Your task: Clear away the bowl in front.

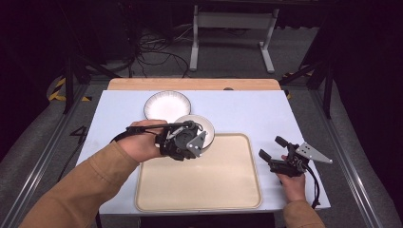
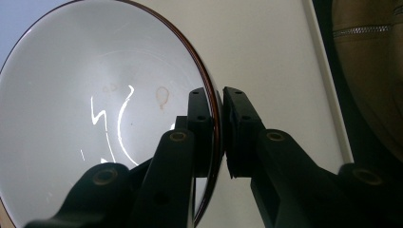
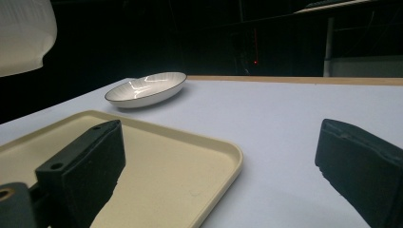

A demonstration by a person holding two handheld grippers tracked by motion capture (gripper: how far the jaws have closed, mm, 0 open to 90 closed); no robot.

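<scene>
The left tool [image 1: 190, 142] pinches the rim of a white bowl [image 1: 202, 127], one jaw inside the rim and one outside. The left gripper view shows the dark-edged rim [image 2: 216, 123] caught between the two black pads, the bowl tipped on edge so its hollow faces the camera. In the high view the bowl hangs lifted at the far left corner of the tan tray [image 1: 223, 185], partly over the tray and partly over the pale blue tabletop [image 1: 256, 111].

The right tool [image 1: 273, 151] rests low on the tabletop just beside the tray's right edge, jaws spread wide with nothing between them. Its own view looks between those jaws across the tray's corner [image 3: 228, 156] toward a second dish, a ribbed white plate [image 3: 147, 89], which sits on the tabletop beyond the tray.

Risk, as a judgement: the bowl is held at one narrow point on a smooth glazed rim, so its weight hangs to one side of the pads. A quick swing or a slight easing of the squeeze could let it pivot or slip out and strike the tray's raised lip.

Count: two tools, one bowl, one plate, one tray, which is bare.
</scene>
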